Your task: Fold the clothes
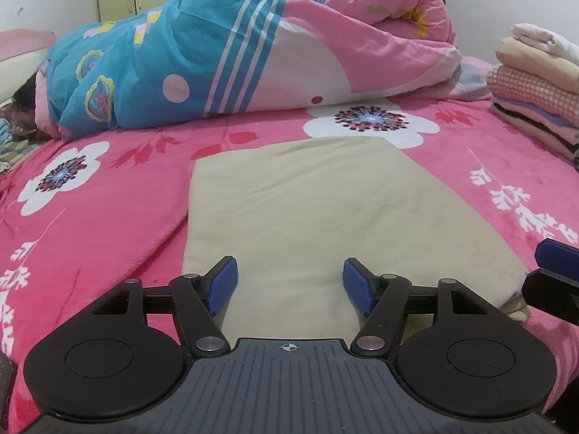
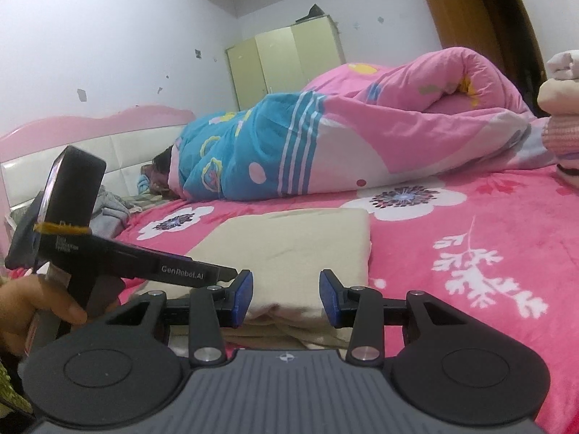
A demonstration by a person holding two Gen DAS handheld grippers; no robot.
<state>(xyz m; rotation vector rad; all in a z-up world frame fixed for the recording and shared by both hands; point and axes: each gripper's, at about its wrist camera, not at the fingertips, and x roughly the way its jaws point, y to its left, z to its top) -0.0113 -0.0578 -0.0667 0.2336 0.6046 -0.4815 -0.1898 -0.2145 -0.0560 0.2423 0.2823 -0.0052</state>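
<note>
A folded beige cloth lies flat on the pink flowered bed cover. The left tool is over the near edge of the cloth. Its blue pads are wide apart and hold nothing. The right tool is at the near right corner of the cloth. Its pads are partly open, with the cloth's edge below them, and grip nothing. A stack of folded clothes sits far to the right. A rolled quilt lies behind.

Folded cloth on bed, before quilt.
</note>
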